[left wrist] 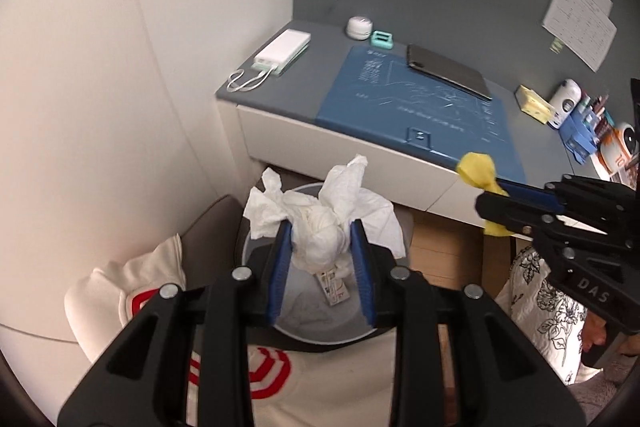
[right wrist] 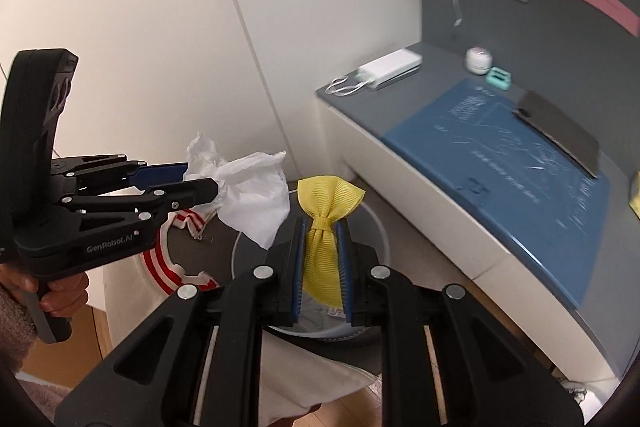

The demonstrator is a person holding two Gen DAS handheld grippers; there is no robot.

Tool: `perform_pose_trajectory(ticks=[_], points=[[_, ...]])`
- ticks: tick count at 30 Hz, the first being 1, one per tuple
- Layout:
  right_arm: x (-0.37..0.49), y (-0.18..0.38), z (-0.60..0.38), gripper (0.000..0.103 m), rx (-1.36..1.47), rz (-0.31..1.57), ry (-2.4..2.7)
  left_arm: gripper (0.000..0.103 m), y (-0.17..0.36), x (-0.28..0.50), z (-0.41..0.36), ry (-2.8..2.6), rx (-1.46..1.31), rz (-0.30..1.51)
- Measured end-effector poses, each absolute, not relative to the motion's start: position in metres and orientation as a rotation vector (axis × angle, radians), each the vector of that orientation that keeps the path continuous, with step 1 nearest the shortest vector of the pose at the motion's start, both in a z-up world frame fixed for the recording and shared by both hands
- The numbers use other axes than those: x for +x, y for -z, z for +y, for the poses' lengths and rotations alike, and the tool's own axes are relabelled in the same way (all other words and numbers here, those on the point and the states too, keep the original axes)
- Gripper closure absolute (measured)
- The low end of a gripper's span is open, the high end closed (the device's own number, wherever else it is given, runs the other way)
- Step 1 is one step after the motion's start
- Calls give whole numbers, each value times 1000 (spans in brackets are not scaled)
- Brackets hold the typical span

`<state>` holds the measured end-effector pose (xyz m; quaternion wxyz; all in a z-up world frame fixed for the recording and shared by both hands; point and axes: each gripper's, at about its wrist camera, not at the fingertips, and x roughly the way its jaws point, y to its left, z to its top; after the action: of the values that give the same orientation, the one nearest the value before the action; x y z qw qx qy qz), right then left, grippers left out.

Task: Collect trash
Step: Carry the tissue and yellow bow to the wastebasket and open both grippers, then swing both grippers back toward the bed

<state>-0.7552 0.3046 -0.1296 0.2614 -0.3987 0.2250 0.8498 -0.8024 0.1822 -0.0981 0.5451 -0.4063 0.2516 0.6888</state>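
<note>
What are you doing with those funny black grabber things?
A person is picking up trash with two hand-held grippers. The left gripper is pinching a crumpled white tissue, and the right gripper is pinching a yellow ribbed scrap. Both are held right over a round grey trash bin beside the desk, which already has some paper in it. Nothing has been dropped in yet.

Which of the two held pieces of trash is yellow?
The ribbed yellow piece pinched in the right gripper; the left gripper holds crumpled white tissue.
</note>
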Motion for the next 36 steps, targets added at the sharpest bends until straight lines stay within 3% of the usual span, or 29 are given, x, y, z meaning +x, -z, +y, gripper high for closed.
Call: perform_pose_trajectory(ticks=[4,8,9,14,16,18,29,36], points=[[-781,141,305,85,-1146,630,-2277,73,109,-820,178,-1608,-996,577],[-785,142,304,44,-1140,641,-2258,72,117,-826,181,-1583,-1014,575],[-783,140,302,42,-1132,632,-2255,72,119,-826,182,-1576,-1014,581],[-785,136,307,42,-1124,628,-2223,70,126,-827,189,-1534,-1010,602],[-783,136,311,42,-1122,633,-2205,60,129,-826,192,-1517,-1010,613],[-780,136,310,42,-1121,639,-2190,33,131,-824,195,-1511,-1006,626],[-735,130,312,42,-1028,668,-2058,30,130,-785,212,-1406,-910,721],[-647,114,299,42,-863,705,-1836,29,123,-711,239,-1216,-750,804]])
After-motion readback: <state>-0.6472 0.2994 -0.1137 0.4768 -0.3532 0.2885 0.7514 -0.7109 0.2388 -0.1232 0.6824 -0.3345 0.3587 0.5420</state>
